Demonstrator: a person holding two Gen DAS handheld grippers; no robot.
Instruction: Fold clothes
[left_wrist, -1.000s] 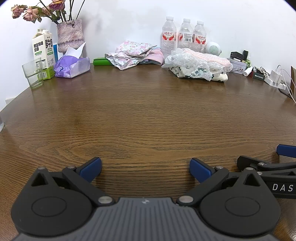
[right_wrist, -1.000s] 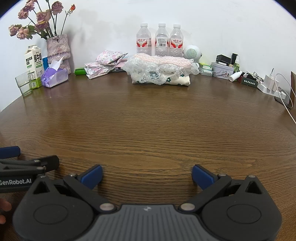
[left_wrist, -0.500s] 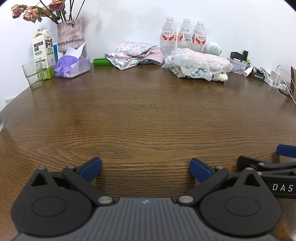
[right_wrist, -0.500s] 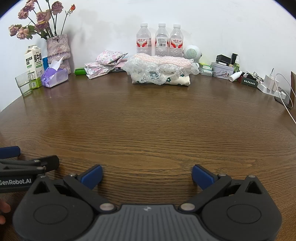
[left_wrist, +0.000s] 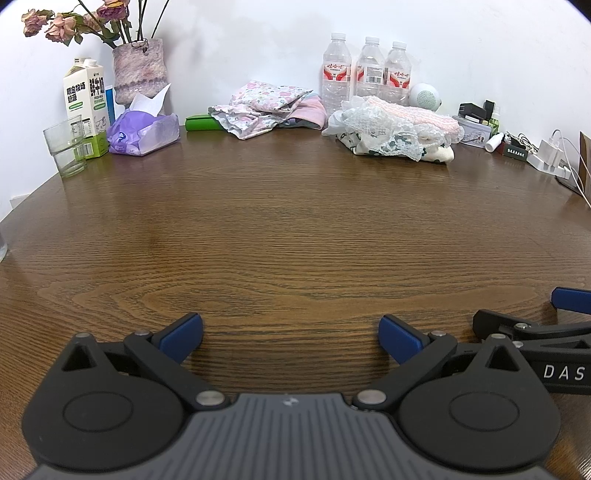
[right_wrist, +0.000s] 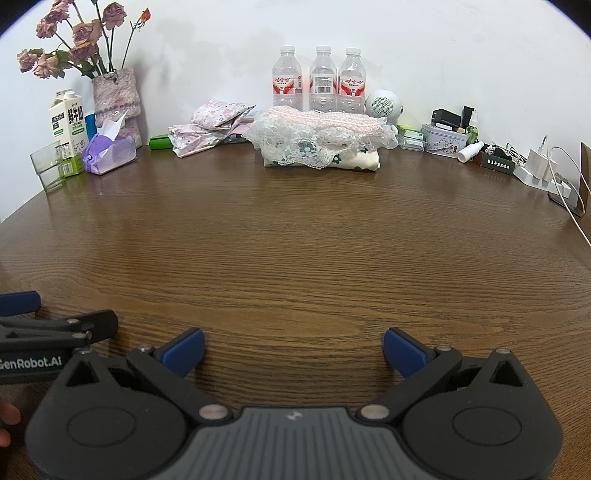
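Note:
A folded stack of lace and floral clothes (left_wrist: 395, 133) (right_wrist: 321, 142) lies at the far side of the brown wooden table (left_wrist: 295, 229) (right_wrist: 295, 240). Left of it sits a crumpled pile of pink floral garments (left_wrist: 262, 109) (right_wrist: 210, 127). My left gripper (left_wrist: 291, 338) rests low at the near edge, open, with nothing between its blue-tipped fingers. My right gripper (right_wrist: 293, 350) is open and empty too, beside the left one. Each gripper shows at the edge of the other's view. Both are far from the clothes.
Along the wall stand three water bottles (right_wrist: 321, 83), a vase of dried roses (left_wrist: 138, 70), a milk carton (left_wrist: 85, 107), a glass (left_wrist: 66, 149), a purple tissue pack (left_wrist: 142, 133), a white speaker (right_wrist: 384, 105), small boxes and a charger with cables (right_wrist: 543, 171). A fingertip (right_wrist: 9, 415) shows at lower left.

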